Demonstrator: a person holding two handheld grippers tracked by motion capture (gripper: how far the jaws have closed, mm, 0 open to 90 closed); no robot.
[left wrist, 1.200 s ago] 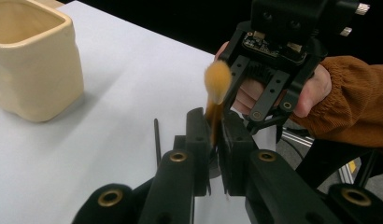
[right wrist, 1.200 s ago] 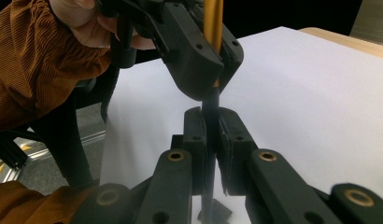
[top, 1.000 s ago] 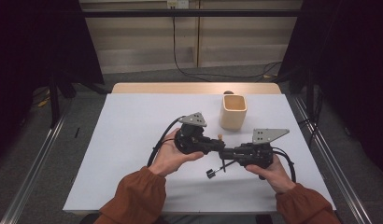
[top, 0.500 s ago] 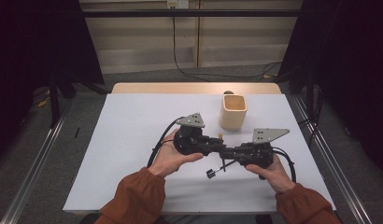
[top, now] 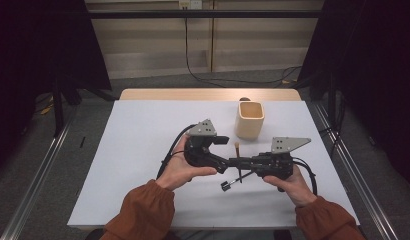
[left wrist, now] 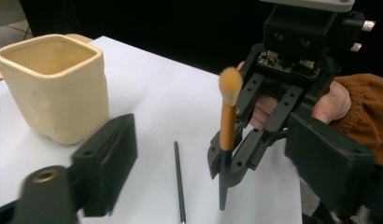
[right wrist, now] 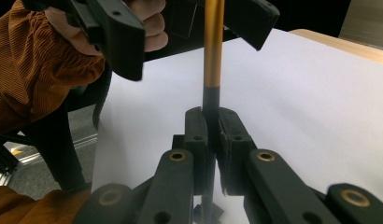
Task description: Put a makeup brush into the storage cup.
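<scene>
Little is changed since a second ago: the brush (left wrist: 227,122) is still held upright mid-surface by the right gripper (left wrist: 225,164), fingers closed on its handle. The left gripper (top: 228,161), fingers spread, is kept beside it, so transfer to the cup (top: 249,120) seems pending.

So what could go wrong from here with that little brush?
The right gripper pinches the brush low on its thin dark handle, with most of its length above the jaws, so it might tilt or slip. The open left gripper sits close beside the bristle end and could knock it. The cup stands some way off; a crooked brush might catch its rim. A second brush lies underneath and could be bumped.
</scene>
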